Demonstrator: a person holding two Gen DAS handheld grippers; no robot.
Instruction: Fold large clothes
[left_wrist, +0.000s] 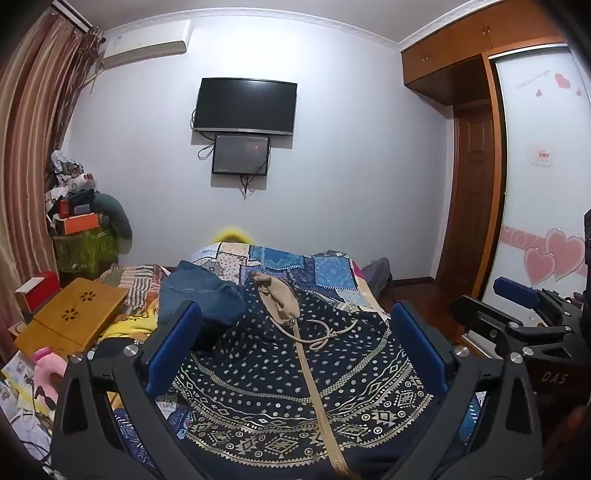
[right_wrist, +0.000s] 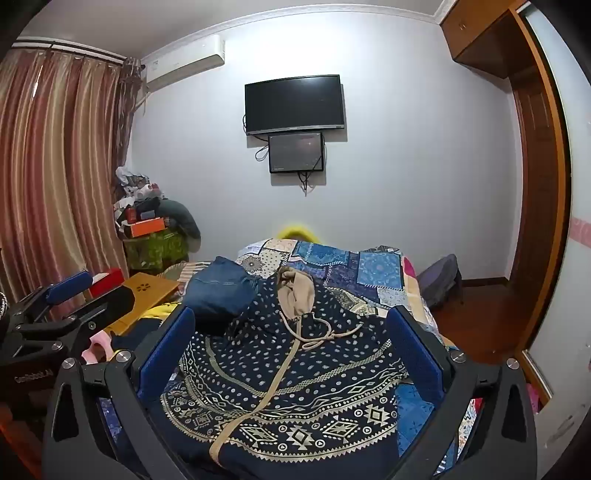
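A dark navy hooded garment (left_wrist: 291, 380) (right_wrist: 291, 376) with white dots, tan geometric bands, a tan zip line and a knotted drawcord (left_wrist: 325, 334) (right_wrist: 321, 334) lies spread on the bed. Its tan-lined hood (left_wrist: 279, 299) (right_wrist: 295, 291) points away from me. My left gripper (left_wrist: 295, 332) hovers over the garment, open, with nothing between its blue pads. Open as well, my right gripper (right_wrist: 291, 332) hangs above the same garment and holds nothing. The right gripper also shows at the right edge of the left wrist view (left_wrist: 517, 299), and the left one at the left edge of the right wrist view (right_wrist: 70, 291).
A folded blue denim piece (left_wrist: 199, 291) (right_wrist: 218, 291) lies beside the hood on a patchwork quilt (left_wrist: 314, 269) (right_wrist: 354, 269). A wooden lap desk (left_wrist: 74, 317) and clutter sit to the left. Wardrobe (left_wrist: 476, 177) and wooden floor lie to the right; two screens (left_wrist: 245, 107) hang on the far wall.
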